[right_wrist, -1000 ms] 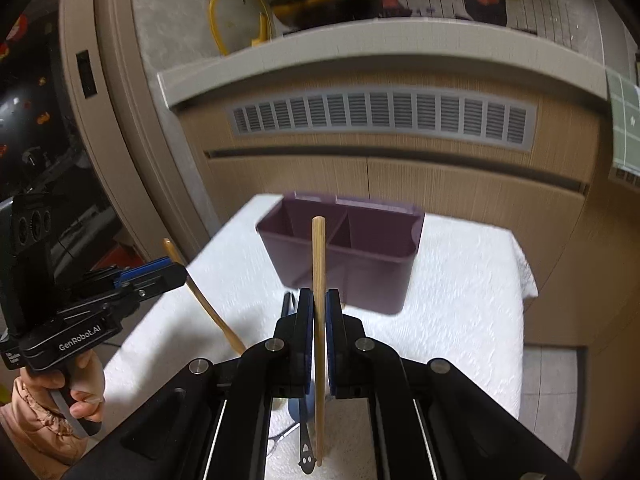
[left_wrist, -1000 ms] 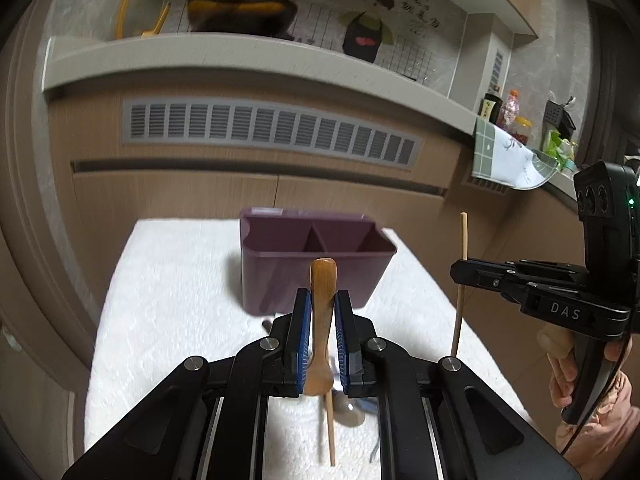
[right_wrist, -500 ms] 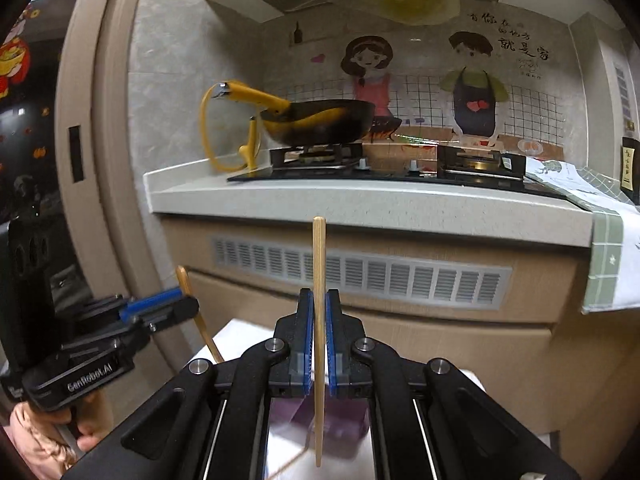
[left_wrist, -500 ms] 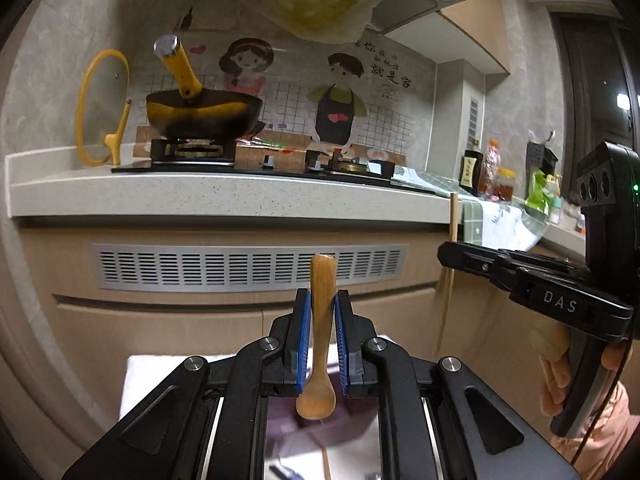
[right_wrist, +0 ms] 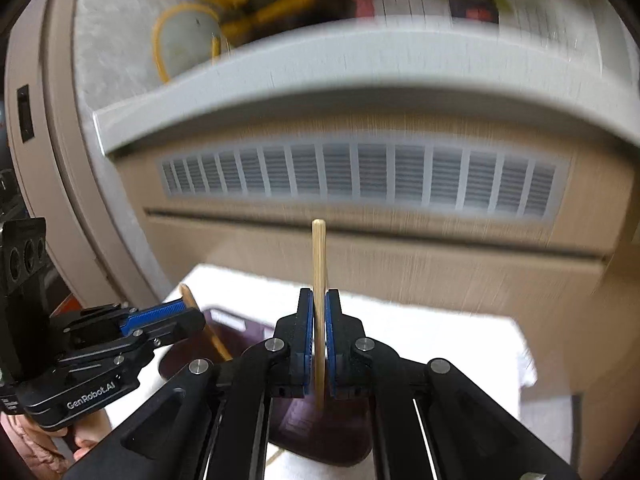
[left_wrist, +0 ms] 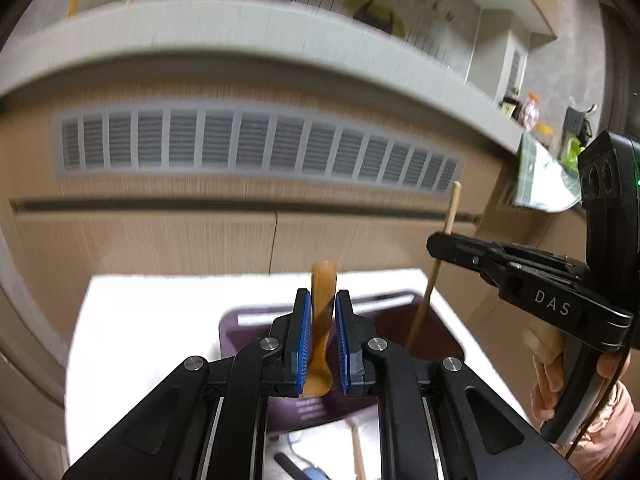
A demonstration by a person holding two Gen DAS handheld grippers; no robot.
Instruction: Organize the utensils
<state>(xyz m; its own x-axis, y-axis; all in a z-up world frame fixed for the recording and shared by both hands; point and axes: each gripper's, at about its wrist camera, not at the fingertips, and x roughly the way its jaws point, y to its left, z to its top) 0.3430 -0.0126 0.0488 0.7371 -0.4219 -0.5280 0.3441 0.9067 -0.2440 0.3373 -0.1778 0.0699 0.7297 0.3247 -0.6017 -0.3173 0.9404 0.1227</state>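
You are facing a grey countertop edge running over wood-grain cabinet fronts with a long slatted vent grille. A yellow-handled pan is sitting blurred on top, beside a yellow-rimmed lid. A green-checked cloth is hanging over the counter's right end.

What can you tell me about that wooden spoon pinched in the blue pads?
The wooden spoon looks like plain honey-brown wood, smooth and slightly curved. It stands nearly upright, handle end up and the wider bowl end down. The left gripper is shut on its shaft, one blue pad on each side. It hangs above the purple utensil holder on the white cloth, and only the pads appear to touch it. The right wrist view shows it slanting beside the holder.
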